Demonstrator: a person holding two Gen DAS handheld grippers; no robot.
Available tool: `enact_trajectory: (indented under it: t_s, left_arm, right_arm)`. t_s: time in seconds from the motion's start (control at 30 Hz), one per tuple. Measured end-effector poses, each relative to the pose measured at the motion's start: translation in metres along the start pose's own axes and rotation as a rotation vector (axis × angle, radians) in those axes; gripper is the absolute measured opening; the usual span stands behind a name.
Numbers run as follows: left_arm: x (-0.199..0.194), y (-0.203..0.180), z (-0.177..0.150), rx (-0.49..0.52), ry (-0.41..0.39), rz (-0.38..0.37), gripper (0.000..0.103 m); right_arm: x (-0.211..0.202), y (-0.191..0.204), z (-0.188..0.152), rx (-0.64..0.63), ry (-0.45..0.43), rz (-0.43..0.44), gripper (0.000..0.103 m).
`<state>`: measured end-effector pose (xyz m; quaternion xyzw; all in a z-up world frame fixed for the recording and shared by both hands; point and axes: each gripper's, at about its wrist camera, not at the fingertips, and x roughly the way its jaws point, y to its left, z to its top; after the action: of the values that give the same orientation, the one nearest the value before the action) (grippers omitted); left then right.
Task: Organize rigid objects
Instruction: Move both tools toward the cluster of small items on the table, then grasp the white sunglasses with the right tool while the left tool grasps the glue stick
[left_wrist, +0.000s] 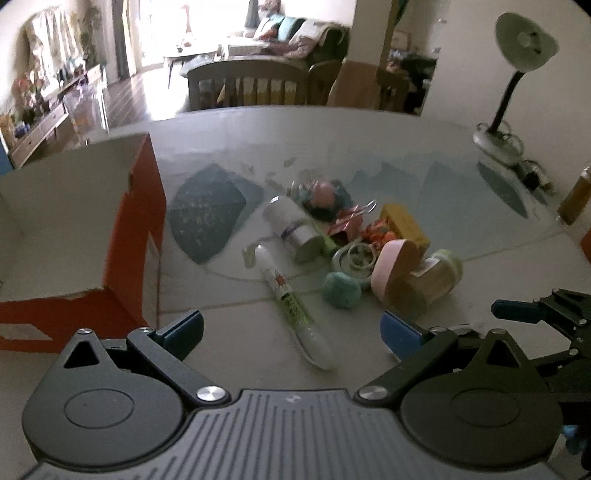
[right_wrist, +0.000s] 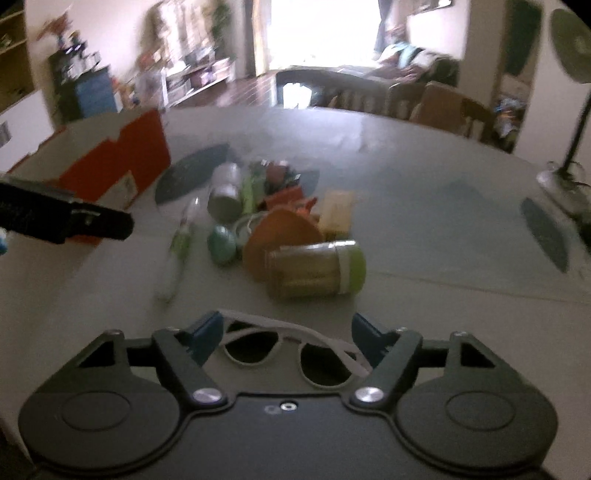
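A: Between the right gripper fingers lie the sunglasses, flat on the table at the near edge of the pile. That is the relation to watch.

B: Are they held?

A: Not that I can see. The blue pads stand fairly wide, one just outside each end of the frame, and I see no pad pressing on it. The long axis of the sunglasses runs across, from one pad to the other, slightly tilted, so the jaws span the length and not the bridge.

B: And the left gripper?

A: Wide apart and holding nothing. Ahead of it, slightly right of centre, lies the tube, its long axis running away from the gripper and leaning left at the far end. The jaws would straddle it across its narrow side, which looks an easy grasp.

B: Which hand is nearer to what?

A: I judge the right far nearer the sunglasses; the left is nearer the tube and the box, which stands to its left, open at the top.

B: The rest of the pile?

A: The jar lies on its side just beyond the sunglasses, the can farther off, near the tube's far end.
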<state>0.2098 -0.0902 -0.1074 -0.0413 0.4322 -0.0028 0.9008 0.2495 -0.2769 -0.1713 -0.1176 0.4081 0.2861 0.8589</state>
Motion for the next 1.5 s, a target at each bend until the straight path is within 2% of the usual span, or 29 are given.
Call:
enact_trajectory:
  t_s: [0.3,0.43,0.5,0.6,0.8,0.87,0.93,1.0,1.1,1.23,1.37,1.5]
  left_arm:
    - [0.037,-0.005,0.003,-0.017,0.072,0.022,0.102]
    - [0.050,-0.003,0.005,-0.034,0.094,0.036,0.101]
    - [0.056,-0.003,0.007,-0.038,0.105,0.040,0.096]
    - [0.063,-0.003,0.009,-0.041,0.119,0.041,0.090]
    - [0.075,-0.004,0.012,-0.040,0.135,0.032,0.077]
    - [0.078,-0.004,0.013,-0.048,0.143,0.032,0.066]
    - [0.081,-0.003,0.013,-0.054,0.150,0.028,0.060]
    - [0.082,-0.003,0.013,-0.057,0.152,0.033,0.059]
    - [0.085,-0.002,0.011,-0.070,0.161,0.038,0.047]
    - [0.086,-0.002,0.011,-0.072,0.156,0.047,0.043]
    - [0.086,-0.004,0.012,-0.072,0.150,0.050,0.027]
    - [0.086,-0.004,0.012,-0.078,0.148,0.054,0.020]
  right_arm:
    - [0.032,-0.020,0.011,-0.171,0.102,0.141,0.058]
    - [0.036,-0.019,0.014,-0.218,0.125,0.174,0.050]
    - [0.038,-0.019,0.014,-0.225,0.132,0.190,0.049]
    - [0.041,-0.019,0.015,-0.243,0.143,0.202,0.040]
    - [0.042,-0.018,0.014,-0.268,0.154,0.236,0.030]
    - [0.041,-0.017,0.013,-0.265,0.153,0.246,0.026]
    - [0.039,-0.016,0.012,-0.257,0.149,0.247,0.020]
    - [0.037,-0.014,0.011,-0.247,0.147,0.246,0.014]
    - [0.034,-0.013,0.010,-0.229,0.142,0.247,0.007]
    - [0.030,-0.012,0.008,-0.192,0.137,0.250,0.006]
    - [0.026,-0.011,0.007,-0.158,0.135,0.254,0.006]
    - [0.021,-0.010,0.005,-0.129,0.129,0.254,0.006]
